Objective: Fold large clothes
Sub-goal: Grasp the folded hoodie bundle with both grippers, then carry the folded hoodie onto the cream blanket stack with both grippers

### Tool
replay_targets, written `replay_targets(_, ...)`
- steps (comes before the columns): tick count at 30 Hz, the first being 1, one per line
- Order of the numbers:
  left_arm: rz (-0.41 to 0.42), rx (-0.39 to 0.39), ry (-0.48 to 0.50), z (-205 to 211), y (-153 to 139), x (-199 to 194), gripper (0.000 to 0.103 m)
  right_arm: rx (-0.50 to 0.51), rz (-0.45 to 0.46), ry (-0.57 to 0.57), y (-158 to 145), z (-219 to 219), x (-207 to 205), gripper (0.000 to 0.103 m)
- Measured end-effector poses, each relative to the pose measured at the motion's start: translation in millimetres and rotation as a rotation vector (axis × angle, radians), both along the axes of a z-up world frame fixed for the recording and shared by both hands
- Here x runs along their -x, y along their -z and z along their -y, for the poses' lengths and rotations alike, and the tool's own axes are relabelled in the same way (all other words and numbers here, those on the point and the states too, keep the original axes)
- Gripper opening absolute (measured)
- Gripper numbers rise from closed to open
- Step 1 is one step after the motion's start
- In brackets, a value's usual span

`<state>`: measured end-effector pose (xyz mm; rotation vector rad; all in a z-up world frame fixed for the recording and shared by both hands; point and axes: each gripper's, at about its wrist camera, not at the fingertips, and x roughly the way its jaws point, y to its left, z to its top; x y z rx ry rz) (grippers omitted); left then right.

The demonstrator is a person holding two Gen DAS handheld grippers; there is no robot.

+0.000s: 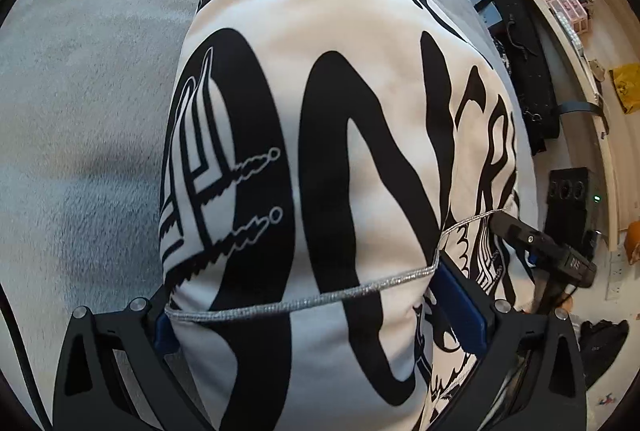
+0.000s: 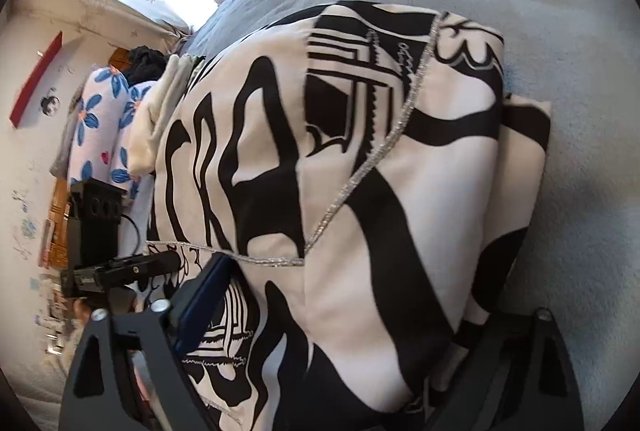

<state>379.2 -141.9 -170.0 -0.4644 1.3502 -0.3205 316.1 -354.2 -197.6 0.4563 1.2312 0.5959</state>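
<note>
With the folded garment between each gripper's spread fingers, left gripper and right gripper should have lowered it evenly onto the bed, jaws apart, unclamped.

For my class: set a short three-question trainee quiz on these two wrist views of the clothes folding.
1. True or false: the black-and-white garment lies on a grey blanket.
2. What runs along the garment's edge: A red ribbon, B silver trim, C yellow tape?
3. Fill in: the bundle sits between the fingers of ____ hand-held grippers, left hand-held gripper and right hand-held gripper.

Key: 1 true; 2 B; 3 both.
</note>
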Motion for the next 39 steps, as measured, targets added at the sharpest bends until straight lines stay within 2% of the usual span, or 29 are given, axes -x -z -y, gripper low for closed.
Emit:
replay_targets(3, 0.045, -0.048, 0.0, 12, -9, -1, 0.093, 0.023, 0.012, 0.005, -8, 0, 2, 0.063)
replay_targets(4, 0.073, -0.07, 0.005, 15, -16, 2, 0.085, 0.026, 0.015, 0.01, -13, -1, 4, 0.055)
replay_targets(7, 0.18, -0.166, 0.051, 32, -42, 12, 0.063, 0.067, 0.049, 0.022, -34, -10, 13, 0.04)
replay_targets(9, 0.23, -0.224, 0.081, 43, -59, 18, 0.056, 0.104, 0.083, 0.022, -50, -22, 22, 0.032)
replay_targets(12, 0.291, -0.297, 0.109, 52, -82, 32, 0.052, 0.155, 0.126, 0.02, -74, -38, 39, 0.028)
replay_targets(17, 0.321, -0.307, 0.102, 31, -115, 57, 0.052, 0.155, 0.153, 0.029, -107, -60, 64, 0.028)
replay_targets(21, 0.331, -0.31, 0.074, 38, -135, 81, 0.052, 0.144, 0.176, 0.0, -132, -90, 76, 0.028)
replay_targets(23, 0.33, -0.312, 0.057, 39, -139, 86, 0.052, 0.147, 0.193, -0.028, -147, -118, 78, 0.028)
replay_targets(26, 0.326, -0.307, 0.026, 34, -127, 69, 0.052, 0.128, 0.208, -0.064, -168, -160, 78, 0.028)
replay_targets(27, 0.323, -0.306, 0.015, 25, -119, 59, 0.052, 0.117, 0.213, -0.078, -175, -176, 77, 0.028)
replay_targets(33, 0.325, -0.354, -0.036, -88, -168, 37, 0.052, 0.052, 0.251, -0.153, -217, -288, 45, 0.028)
replay_targets(39, 0.363, -0.418, -0.077, -205, -210, -35, 0.052, -0.037, 0.276, -0.169, -249, -396, -36, 0.028)
